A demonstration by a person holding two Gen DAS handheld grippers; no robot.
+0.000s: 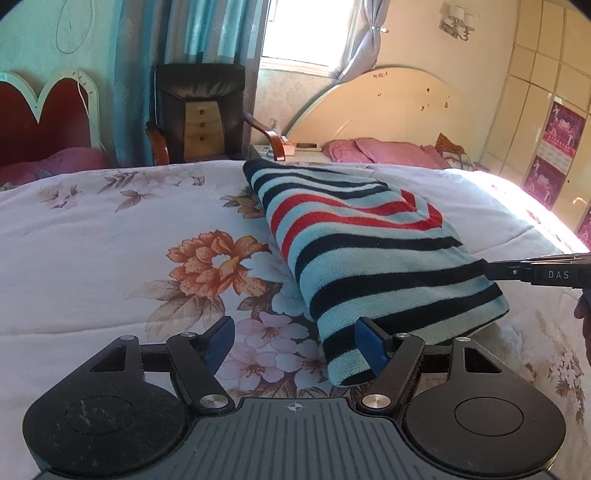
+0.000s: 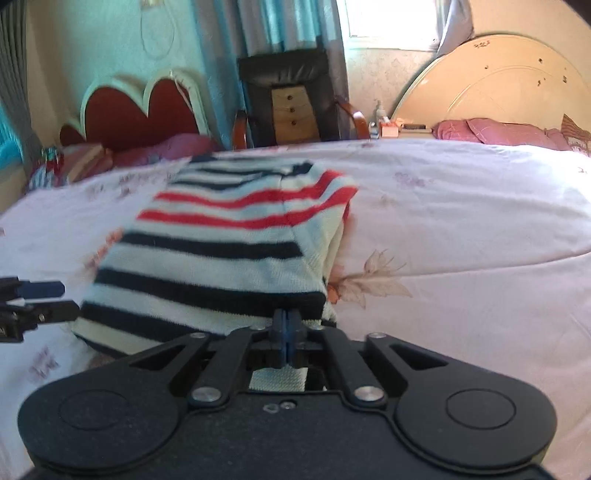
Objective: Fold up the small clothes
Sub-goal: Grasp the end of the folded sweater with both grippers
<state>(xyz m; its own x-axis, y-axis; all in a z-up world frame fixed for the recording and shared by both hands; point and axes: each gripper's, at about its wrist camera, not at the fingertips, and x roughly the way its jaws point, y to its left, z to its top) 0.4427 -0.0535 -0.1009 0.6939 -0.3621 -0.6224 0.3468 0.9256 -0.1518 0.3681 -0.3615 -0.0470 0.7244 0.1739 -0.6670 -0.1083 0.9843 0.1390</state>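
A folded sweater (image 1: 362, 251) with pale blue, navy and red stripes lies on the floral bedspread (image 1: 110, 229). My left gripper (image 1: 295, 343) hovers open at its near left corner. That corner reaches in beside the right blue pad (image 1: 369, 347), and nothing presses on it. In the right wrist view the same sweater (image 2: 221, 251) fills the middle. My right gripper (image 2: 285, 328) sits on its near hem with the pads almost together, and no cloth shows in the slit. The right gripper (image 1: 489, 267) meets the sweater's right edge. The left gripper (image 2: 62, 299) shows at the sweater's left.
A black armchair (image 1: 199, 110) stands beyond the bed beside teal curtains (image 1: 184, 33). Pink pillows (image 1: 376, 149) lie against a cream headboard (image 1: 388, 107). A red heart-shaped headboard (image 1: 44, 114) is at the far left. A nightstand (image 1: 291, 149) holds small items.
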